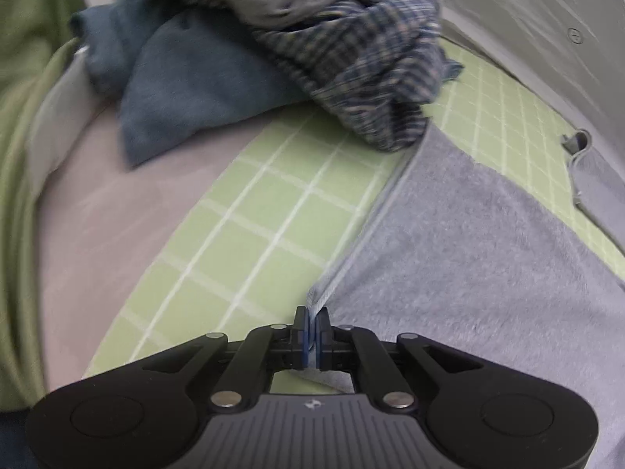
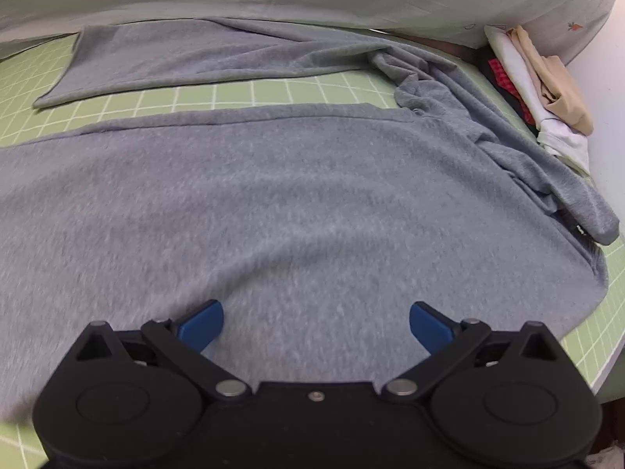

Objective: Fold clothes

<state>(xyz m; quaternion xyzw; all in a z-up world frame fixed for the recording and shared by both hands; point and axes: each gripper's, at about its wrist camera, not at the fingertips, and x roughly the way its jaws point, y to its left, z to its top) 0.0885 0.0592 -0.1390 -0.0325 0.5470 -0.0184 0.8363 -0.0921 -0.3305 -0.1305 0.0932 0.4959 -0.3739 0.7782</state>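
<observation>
Two grippers on one grey garment (image 2: 273,203).
Left gripper (image 1: 312,326) pinches its corner tight; right gripper (image 2: 316,326) hovers wide open, holding nothing.

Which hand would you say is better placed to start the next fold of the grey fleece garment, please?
Left. The left gripper is already shut on the grey fleece garment's edge, while the right gripper is open over its middle, gripping nothing.
</observation>
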